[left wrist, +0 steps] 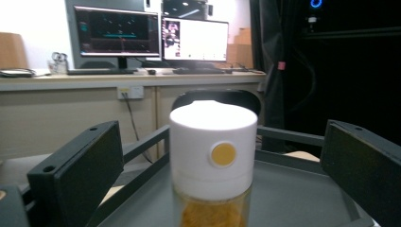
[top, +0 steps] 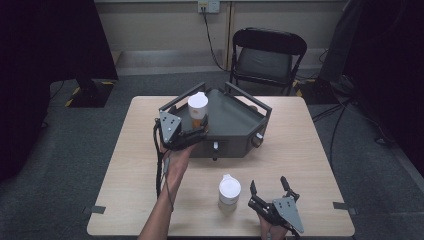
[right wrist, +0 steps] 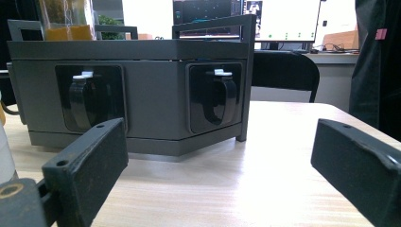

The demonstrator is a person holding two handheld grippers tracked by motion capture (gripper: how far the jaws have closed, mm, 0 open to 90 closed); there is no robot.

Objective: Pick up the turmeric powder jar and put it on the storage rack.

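A jar with a white lid and amber contents [top: 198, 107] stands upright on the left part of a grey tray-topped box [top: 235, 121]. My left gripper [top: 199, 130] reaches toward it from the front-left. In the left gripper view the jar [left wrist: 213, 156] stands between the two black fingers [left wrist: 80, 175], with a gap on each side, so the gripper is open. A second white-lidded jar [top: 229, 190] stands on the table near the front edge. My right gripper [top: 268, 183] rests just right of it, open with nothing between its jaws, and faces the box [right wrist: 151, 94].
The box front carries two black latches [right wrist: 215, 101]. A black folding chair [top: 267, 52] stands behind the wooden table [top: 300, 150]. In the left gripper view a desk with monitors [left wrist: 118, 33] lies beyond. A black cable runs along the left forearm [top: 162, 175].
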